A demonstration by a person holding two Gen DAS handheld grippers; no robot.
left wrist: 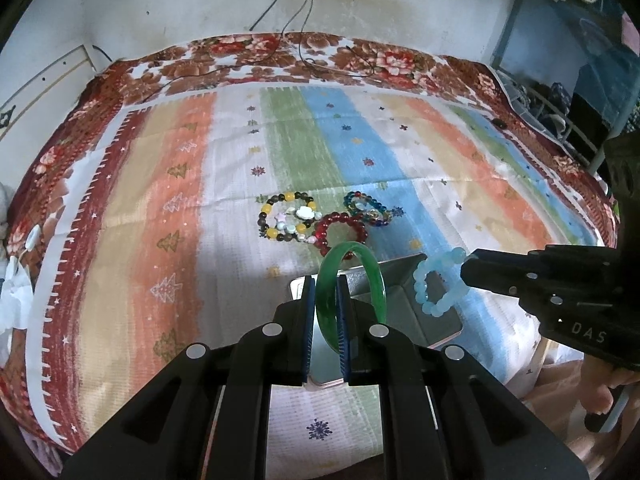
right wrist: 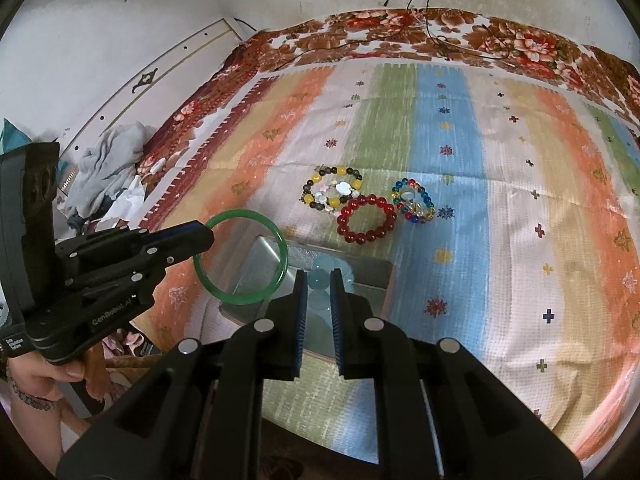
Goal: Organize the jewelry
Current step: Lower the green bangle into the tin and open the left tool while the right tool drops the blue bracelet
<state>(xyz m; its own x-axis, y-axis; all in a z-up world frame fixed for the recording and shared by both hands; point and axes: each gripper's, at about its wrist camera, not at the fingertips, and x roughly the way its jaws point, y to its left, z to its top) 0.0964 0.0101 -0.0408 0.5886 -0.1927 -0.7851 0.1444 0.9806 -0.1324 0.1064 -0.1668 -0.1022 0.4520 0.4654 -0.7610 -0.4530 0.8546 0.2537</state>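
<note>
My left gripper (left wrist: 326, 284) is shut on a green bangle (left wrist: 374, 272), held upright above an open metal box (left wrist: 404, 304). It shows at the left of the right wrist view (right wrist: 202, 240) with the bangle (right wrist: 280, 242) over the box (right wrist: 360, 272). My right gripper (right wrist: 319, 280) is shut on a light blue bead bracelet (right wrist: 318, 282), also above the box; the left wrist view shows it (left wrist: 466, 268) with the bracelet (left wrist: 420, 286). A red bead bracelet (left wrist: 340, 222), a yellow-and-dark bead bracelet (left wrist: 280, 216) and a multicoloured bracelet (left wrist: 366, 204) lie on the striped cloth beyond.
The striped cloth (left wrist: 200, 200) covers a bed with a floral blanket (left wrist: 260, 52) at the far edge against the wall. Black cables (left wrist: 296, 8) hang down the wall. Crumpled clothes (right wrist: 104, 160) lie at the bed's left side.
</note>
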